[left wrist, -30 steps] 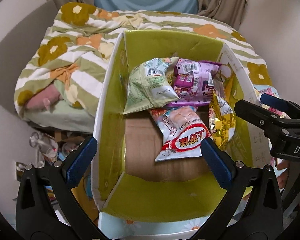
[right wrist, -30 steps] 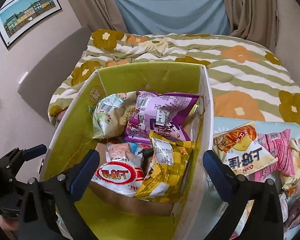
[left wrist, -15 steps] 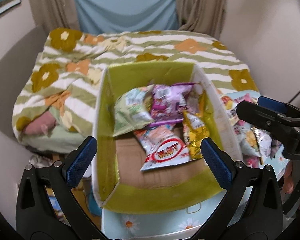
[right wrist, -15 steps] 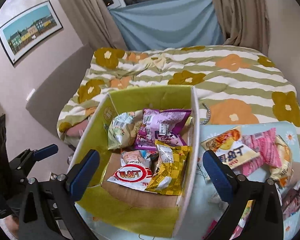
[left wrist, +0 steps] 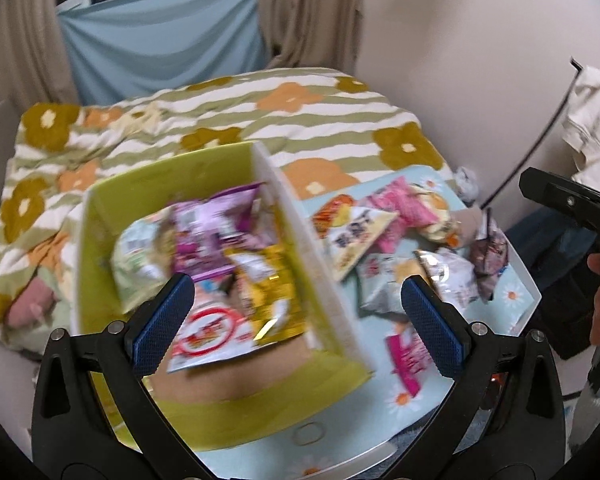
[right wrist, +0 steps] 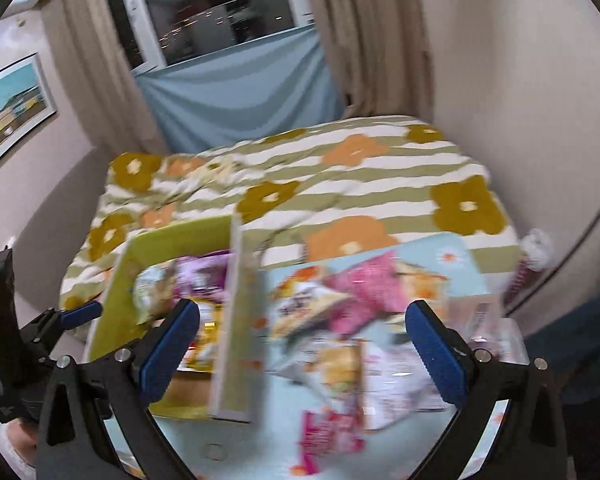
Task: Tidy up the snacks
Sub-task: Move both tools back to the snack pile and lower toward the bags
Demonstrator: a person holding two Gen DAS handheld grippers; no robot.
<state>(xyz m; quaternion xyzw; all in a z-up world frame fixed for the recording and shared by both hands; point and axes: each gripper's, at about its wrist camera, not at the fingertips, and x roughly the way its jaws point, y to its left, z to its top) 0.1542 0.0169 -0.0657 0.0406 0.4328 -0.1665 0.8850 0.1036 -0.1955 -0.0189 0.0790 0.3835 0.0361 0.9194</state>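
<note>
A yellow-green cardboard box [left wrist: 96,216] holds several snack bags, among them a purple one [left wrist: 216,228], a yellow one [left wrist: 272,284] and a red-and-white one [left wrist: 208,332]. Loose snack bags [left wrist: 384,220] lie on the light-blue flowered table [left wrist: 516,292] to the right of the box. My left gripper [left wrist: 296,320] is open and empty, raised above the box's right wall. My right gripper [right wrist: 300,344] is open and empty, above the loose bags [right wrist: 356,300] and the box wall [right wrist: 236,312]. Both views are blurred.
A bed with a green-striped flower quilt [left wrist: 228,120] lies behind the table. Curtains and a window [right wrist: 228,4] are at the back. A wall is on the right. White cloth [left wrist: 592,120] hangs at the far right.
Both grippers have risen and swung right, away from the box. The loose bags on the table now show in both views. Both grippers stay open.
</note>
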